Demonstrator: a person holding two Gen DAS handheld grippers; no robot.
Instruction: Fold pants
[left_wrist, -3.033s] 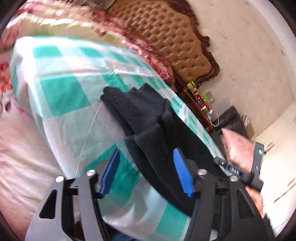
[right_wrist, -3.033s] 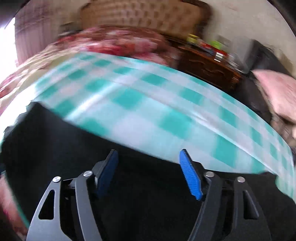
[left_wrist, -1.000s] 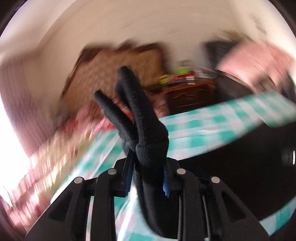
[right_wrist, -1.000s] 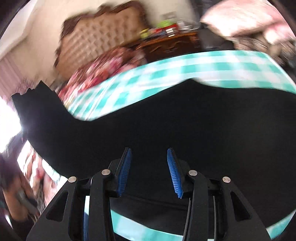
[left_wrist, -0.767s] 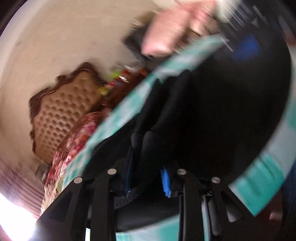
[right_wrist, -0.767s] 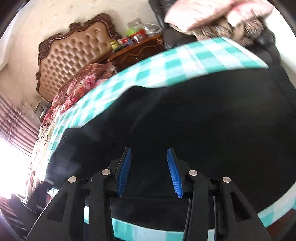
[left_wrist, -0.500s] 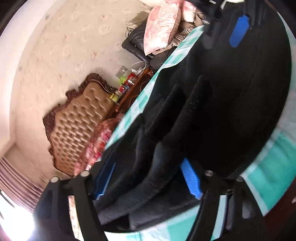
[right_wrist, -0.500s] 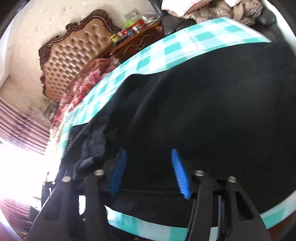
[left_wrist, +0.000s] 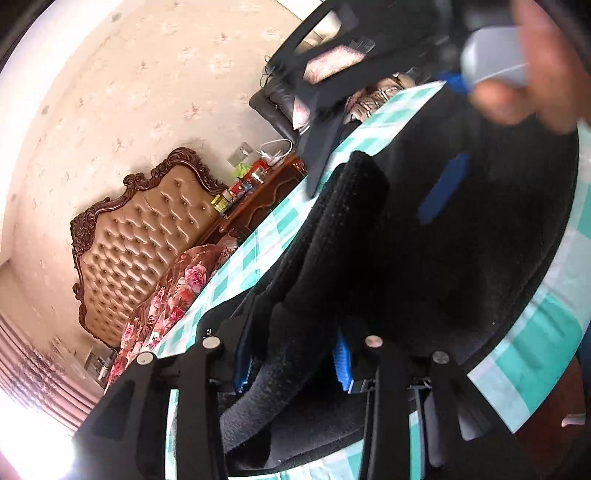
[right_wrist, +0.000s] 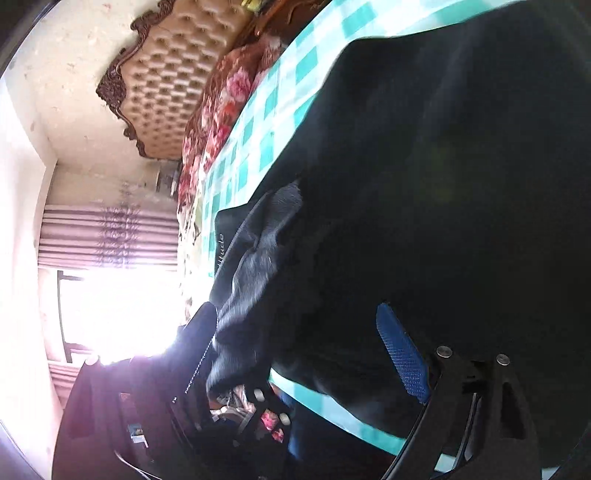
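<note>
Black left claw (left_wrist: 291, 354), blue ribbed pads (left_wrist: 341, 363), silver screws

Daylight blasts through window (right_wrist: 122, 314), blown-out white glare lower left both views. Black pants (left_wrist: 443, 258) crushed to detailless dark. Hand (left_wrist: 532, 74) blurred. Strong fisheye bending, dark vignette corners.

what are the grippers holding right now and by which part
The left gripper, jaws closing, has a thick bunched fold of the black pants between its pads. The right gripper, jaws opening, grips nothing.
</note>
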